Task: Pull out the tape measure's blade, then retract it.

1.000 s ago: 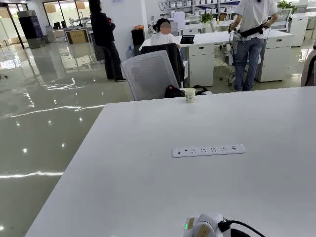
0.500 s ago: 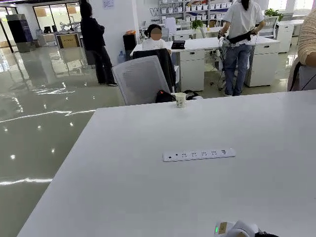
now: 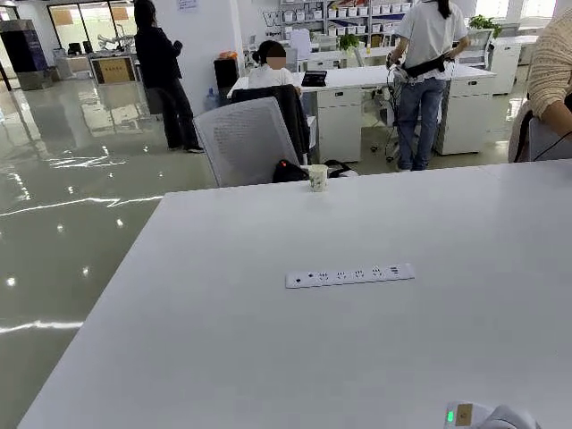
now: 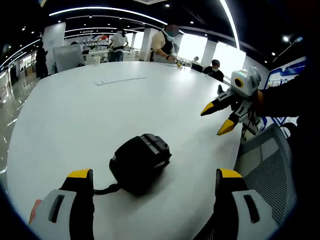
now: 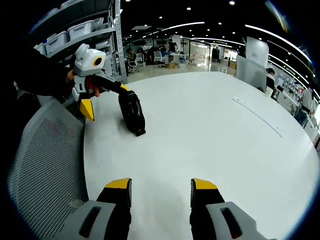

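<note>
A black tape measure (image 4: 140,162) lies on the white table (image 4: 100,115), its blade inside the case. It sits just ahead of my left gripper (image 4: 152,180), between the lines of the two wide-open jaws, which do not touch it. In the right gripper view the tape measure (image 5: 132,111) rests at the tips of the left gripper (image 5: 105,98). My right gripper (image 5: 161,192) is open over bare table with nothing in it, and it shows from the left gripper view as the right gripper (image 4: 222,117). A gripper's white housing (image 3: 487,416) peeks over the head view's bottom edge.
A white power strip (image 3: 349,275) lies mid-table, and a paper cup (image 3: 317,177) stands at the far edge. A grey mesh chair (image 5: 45,165) sits at the near edge by the grippers. Another chair (image 3: 246,138) and several people are beyond the table.
The head camera has swung slightly, so the scene slid left. The gripper housing at the bottom edge has shifted to the right and sits lower in the picture.
</note>
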Action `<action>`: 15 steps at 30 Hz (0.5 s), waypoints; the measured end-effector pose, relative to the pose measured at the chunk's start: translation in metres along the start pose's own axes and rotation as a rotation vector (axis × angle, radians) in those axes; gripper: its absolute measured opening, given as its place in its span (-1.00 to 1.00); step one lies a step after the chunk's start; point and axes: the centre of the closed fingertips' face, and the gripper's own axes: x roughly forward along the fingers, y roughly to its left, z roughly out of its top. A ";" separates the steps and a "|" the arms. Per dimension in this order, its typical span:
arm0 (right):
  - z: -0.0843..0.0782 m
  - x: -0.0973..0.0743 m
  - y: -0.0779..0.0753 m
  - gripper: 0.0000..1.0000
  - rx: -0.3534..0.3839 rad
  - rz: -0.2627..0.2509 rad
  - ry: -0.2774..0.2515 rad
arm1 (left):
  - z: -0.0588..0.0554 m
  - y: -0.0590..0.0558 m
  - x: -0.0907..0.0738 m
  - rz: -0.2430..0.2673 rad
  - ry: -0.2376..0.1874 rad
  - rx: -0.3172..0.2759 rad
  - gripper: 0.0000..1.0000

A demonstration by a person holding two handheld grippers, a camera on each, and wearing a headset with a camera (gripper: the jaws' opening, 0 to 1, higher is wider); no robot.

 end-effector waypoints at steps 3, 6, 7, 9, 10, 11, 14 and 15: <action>-0.012 -0.010 -0.003 0.05 0.027 -0.017 0.012 | -0.006 0.007 -0.006 0.010 0.020 -0.001 0.98; -0.025 -0.020 -0.006 0.10 0.028 -0.024 0.016 | -0.009 0.013 -0.014 0.015 0.023 -0.002 0.97; -0.030 -0.024 -0.007 0.12 0.034 -0.028 0.018 | -0.011 0.015 -0.016 0.021 0.027 -0.002 0.95; -0.038 -0.031 -0.011 0.20 0.033 -0.050 0.019 | -0.013 0.020 -0.021 0.035 0.027 0.000 0.91; -0.040 -0.034 -0.013 0.26 0.036 -0.055 0.017 | -0.014 0.021 -0.023 0.036 0.028 -0.003 0.90; -0.042 -0.037 -0.015 0.30 0.043 -0.061 0.014 | -0.015 0.023 -0.024 0.035 0.034 -0.009 0.90; -0.048 -0.047 -0.020 0.33 0.058 -0.075 0.004 | -0.019 0.025 -0.029 0.028 0.040 -0.008 0.98; -0.051 -0.051 -0.022 0.33 0.063 -0.080 0.000 | -0.021 0.025 -0.032 0.029 0.050 0.000 0.98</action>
